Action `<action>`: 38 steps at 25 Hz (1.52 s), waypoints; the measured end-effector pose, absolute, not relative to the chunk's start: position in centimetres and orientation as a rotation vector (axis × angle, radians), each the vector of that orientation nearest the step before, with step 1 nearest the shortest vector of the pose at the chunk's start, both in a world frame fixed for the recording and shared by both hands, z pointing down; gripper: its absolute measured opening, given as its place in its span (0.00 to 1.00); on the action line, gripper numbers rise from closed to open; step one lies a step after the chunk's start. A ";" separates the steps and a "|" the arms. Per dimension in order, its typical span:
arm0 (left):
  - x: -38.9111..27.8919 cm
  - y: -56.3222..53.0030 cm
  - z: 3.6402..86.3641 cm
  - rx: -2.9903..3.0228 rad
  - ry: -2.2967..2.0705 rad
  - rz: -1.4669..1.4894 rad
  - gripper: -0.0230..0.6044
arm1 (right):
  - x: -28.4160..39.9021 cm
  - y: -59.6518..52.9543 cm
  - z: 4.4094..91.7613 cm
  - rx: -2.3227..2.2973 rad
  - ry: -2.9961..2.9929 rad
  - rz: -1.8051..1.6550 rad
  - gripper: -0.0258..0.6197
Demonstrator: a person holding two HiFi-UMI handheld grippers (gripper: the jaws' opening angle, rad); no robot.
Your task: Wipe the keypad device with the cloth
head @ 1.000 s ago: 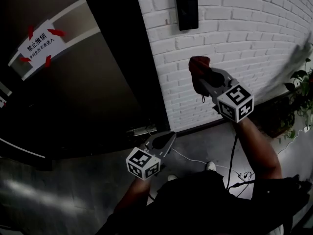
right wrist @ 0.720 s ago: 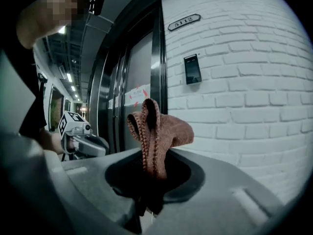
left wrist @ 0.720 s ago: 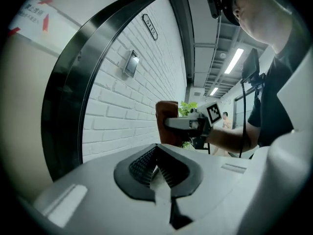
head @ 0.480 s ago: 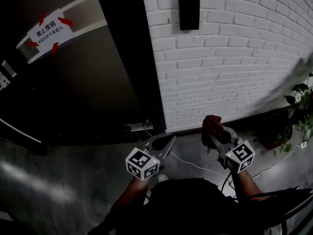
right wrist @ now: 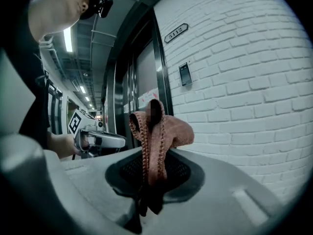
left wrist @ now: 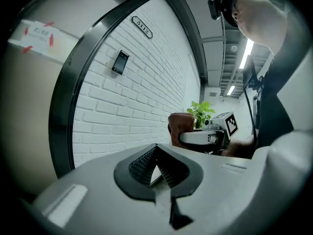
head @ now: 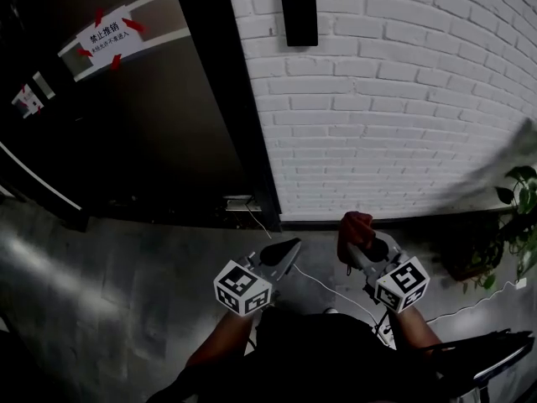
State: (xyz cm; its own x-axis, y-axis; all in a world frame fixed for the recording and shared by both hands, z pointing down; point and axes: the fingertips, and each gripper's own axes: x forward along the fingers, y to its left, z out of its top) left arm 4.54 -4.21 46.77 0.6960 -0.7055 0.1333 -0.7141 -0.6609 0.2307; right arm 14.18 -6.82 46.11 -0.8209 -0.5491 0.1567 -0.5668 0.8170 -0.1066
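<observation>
Rust-brown cloth [head: 356, 225] clamped in right tool [head: 358, 242], held low, well below keypad device [head: 299, 15] on white brick wall [head: 403, 99]; left tool [head: 288, 250] just beside, jaws together, nothing between.

A white brick wall [head: 403, 99] beside a dark door [head: 151, 133], grey floor [head: 109, 284], potted plant [head: 522, 198] at right.

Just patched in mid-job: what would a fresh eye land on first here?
The rust-brown cloth pinched in the right gripper, held low by the white brick wall. Next, the black keypad device high on that wall, well above both grippers. The left gripper is shut with nothing in it.
</observation>
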 end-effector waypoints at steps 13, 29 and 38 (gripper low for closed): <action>6.2 -1.9 47.0 2.600 -1.212 0.077 0.06 | 15.9 -4.6 47.0 0.820 -2.894 0.256 0.13; 1.1 -3.7 45.2 2.669 -1.127 0.062 0.06 | 10.9 -4.6 46.3 0.966 -2.881 0.308 0.13; -0.1 -3.3 45.4 2.670 -1.120 0.049 0.06 | 9.9 -4.1 46.4 0.963 -2.899 0.315 0.13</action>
State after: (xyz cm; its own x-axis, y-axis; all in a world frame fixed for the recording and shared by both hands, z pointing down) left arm -0.08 -3.31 45.40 0.7048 -0.6983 0.1249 -0.7066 -0.6753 0.2113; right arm 9.88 -4.06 46.38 -0.8012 -0.5839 0.1307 -0.5983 0.7827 -0.1714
